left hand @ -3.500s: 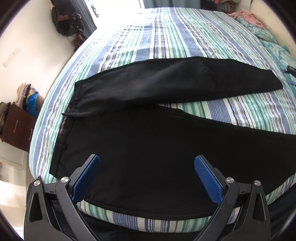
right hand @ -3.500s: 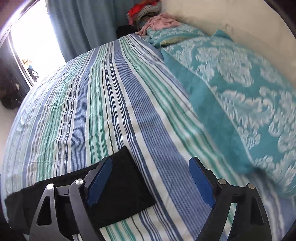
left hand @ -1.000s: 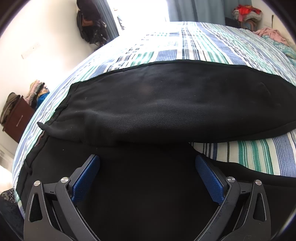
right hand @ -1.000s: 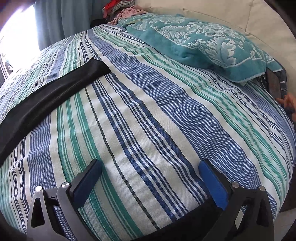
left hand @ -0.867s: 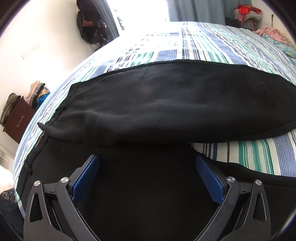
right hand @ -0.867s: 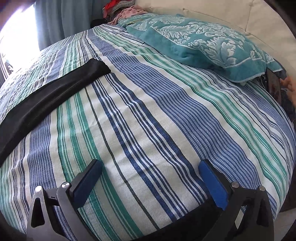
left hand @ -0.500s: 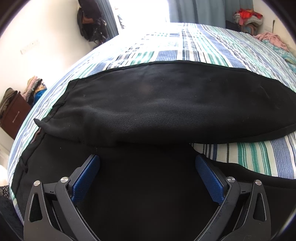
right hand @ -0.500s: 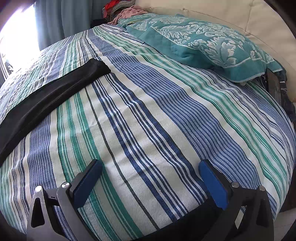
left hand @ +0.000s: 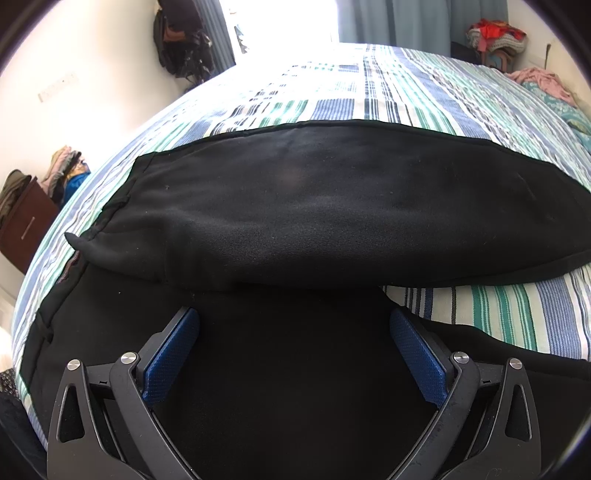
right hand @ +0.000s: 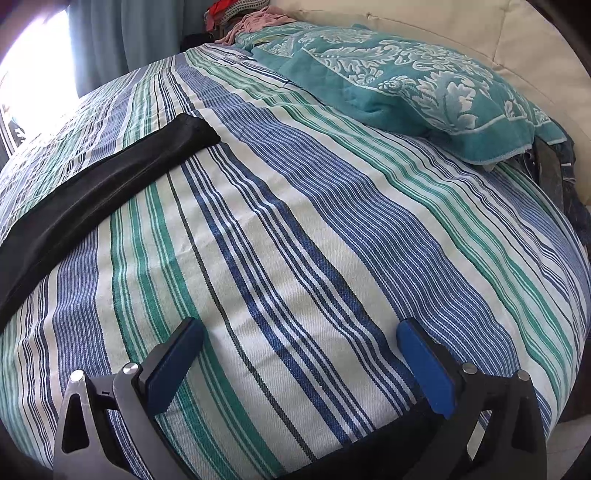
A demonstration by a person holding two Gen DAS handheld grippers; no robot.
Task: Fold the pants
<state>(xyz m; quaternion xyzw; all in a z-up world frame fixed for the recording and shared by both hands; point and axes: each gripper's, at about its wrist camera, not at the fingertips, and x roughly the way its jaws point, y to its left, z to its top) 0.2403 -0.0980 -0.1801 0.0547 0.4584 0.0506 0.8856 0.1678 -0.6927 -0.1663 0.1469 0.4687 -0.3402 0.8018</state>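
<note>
Black pants [left hand: 314, 206] lie spread on a striped bed [left hand: 517, 310], legs apart and running to the right. My left gripper [left hand: 293, 332] is open and empty, low over the near leg by the crotch, its blue pads [left hand: 170, 354] wide apart. In the right wrist view the far leg's hem end [right hand: 110, 173] lies at upper left, and a strip of the near leg's black cloth [right hand: 369, 454] shows at the bottom edge. My right gripper [right hand: 299, 343] is open and empty over bare striped sheet [right hand: 295, 240] between the legs.
A teal patterned pillow [right hand: 406, 85] lies at the bed's head against a cream headboard [right hand: 443, 29]. Dark items [right hand: 550, 173] sit beside the pillow. A brown cabinet with clothes [left hand: 26, 221] stands left of the bed. Curtains and a bright window lie beyond.
Since 3.5 s ago both grippers moved: the left in over the pants near the crotch, the right back toward the near leg's end. Over the last second almost nothing has moved.
</note>
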